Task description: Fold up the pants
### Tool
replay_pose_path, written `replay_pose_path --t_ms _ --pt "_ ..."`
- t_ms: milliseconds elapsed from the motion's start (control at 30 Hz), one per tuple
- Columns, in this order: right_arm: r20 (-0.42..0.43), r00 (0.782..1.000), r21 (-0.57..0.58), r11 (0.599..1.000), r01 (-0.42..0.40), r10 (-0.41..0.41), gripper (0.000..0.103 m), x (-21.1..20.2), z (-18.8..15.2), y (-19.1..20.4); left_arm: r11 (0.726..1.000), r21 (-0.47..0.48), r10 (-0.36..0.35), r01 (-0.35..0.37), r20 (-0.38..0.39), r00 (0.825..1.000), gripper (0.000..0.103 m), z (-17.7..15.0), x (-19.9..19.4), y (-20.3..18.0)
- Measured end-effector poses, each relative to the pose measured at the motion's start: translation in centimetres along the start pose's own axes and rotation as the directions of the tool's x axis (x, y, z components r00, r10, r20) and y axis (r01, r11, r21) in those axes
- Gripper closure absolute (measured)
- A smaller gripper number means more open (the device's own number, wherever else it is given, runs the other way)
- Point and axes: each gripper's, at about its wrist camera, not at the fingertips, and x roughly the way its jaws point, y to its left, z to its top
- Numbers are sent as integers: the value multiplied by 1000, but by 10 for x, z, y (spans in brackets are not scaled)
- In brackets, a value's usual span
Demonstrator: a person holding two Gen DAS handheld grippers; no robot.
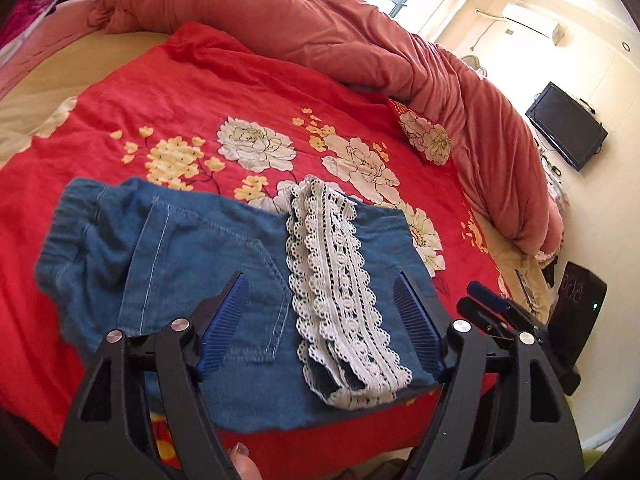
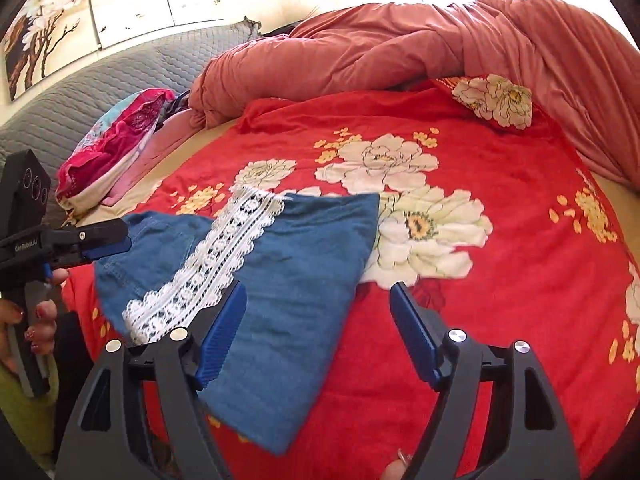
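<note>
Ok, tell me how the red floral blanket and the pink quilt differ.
The red floral blanket lies spread flat; the pink quilt is bunched in a heap along its far edge. The blanket is printed with white and yellow flowers; the quilt is plain. The denim pants rest on the blanket only. Both lie on the bed.

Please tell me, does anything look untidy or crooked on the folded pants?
Yes, slightly. The lace trim runs slantwise across the folded denim pants, and one lace end hangs over their near edge. The pants' edges do not line up squarely on the red blanket. Nothing looks damaged.
</note>
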Motion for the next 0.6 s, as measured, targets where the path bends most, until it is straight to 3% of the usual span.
replay_pose_path --t_ms 267,367,500,600 --pt "-55 996 57 997 -60 64 30 -2 -23 2 996 -72 -49 44 -64 997 37 -23 2 0" --pt "-76 993 73 994 -84 89 30 -1 -29 4 991 -122 -68 57 -84 994 51 -32 4 4" --pt "-101 990 79 993 -88 96 30 4 -34 6 978 -199 -97 68 -142 985 52 -45 16 11" --pt "-114 988 92 992 -90 100 31 8 -36 4 979 -198 -79 48 -153 985 52 -52 21 6"
